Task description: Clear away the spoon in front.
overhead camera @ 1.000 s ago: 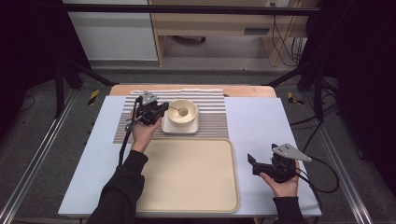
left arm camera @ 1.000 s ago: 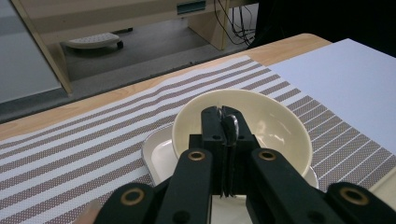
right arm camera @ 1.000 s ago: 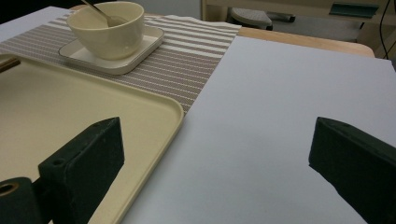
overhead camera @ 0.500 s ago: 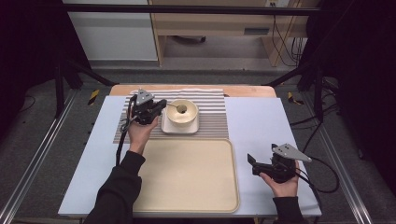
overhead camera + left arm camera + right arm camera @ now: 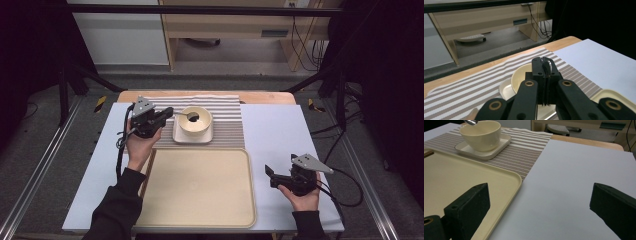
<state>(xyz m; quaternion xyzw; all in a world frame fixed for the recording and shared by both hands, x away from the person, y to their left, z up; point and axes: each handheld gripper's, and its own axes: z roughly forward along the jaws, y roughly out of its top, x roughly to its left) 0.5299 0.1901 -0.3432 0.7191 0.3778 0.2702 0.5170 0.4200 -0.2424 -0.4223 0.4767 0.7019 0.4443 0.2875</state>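
While the left hand-held gripper (image 5: 167,113) stays clamped on the handle of a metal spoon (image 5: 186,115), the spoon's bowl sits over the mouth of the cream bowl (image 5: 195,121), which stands on a square saucer (image 5: 192,136) on the striped placemat (image 5: 227,120) at the far side of the desk (image 5: 280,130). In the left gripper view the jaws stand pressed together with the spoon (image 5: 548,67) pinched between the pads, its tip pointing into the bowl (image 5: 524,75).

Judgement on the step in hand: the spoon appears to be coming up out of the bowl. To do this well, the lift should go straight up until the tip clears the rim, with the handle kept level so the thin metal does not swivel in the pads or catch the rim and drag the bowl across the saucer.

The right hand-held gripper (image 5: 274,176) rests near the desk's front right corner, beside the empty tray (image 5: 200,220), jaws wide apart and holding nothing; the right gripper view confirms this.

Compared with the frame a second earlier, the left hand-held gripper has drawn back to the left of the bowl and risen, taking the spoon with it. The right one has not shifted. Bowl, saucer and tray stand as before.
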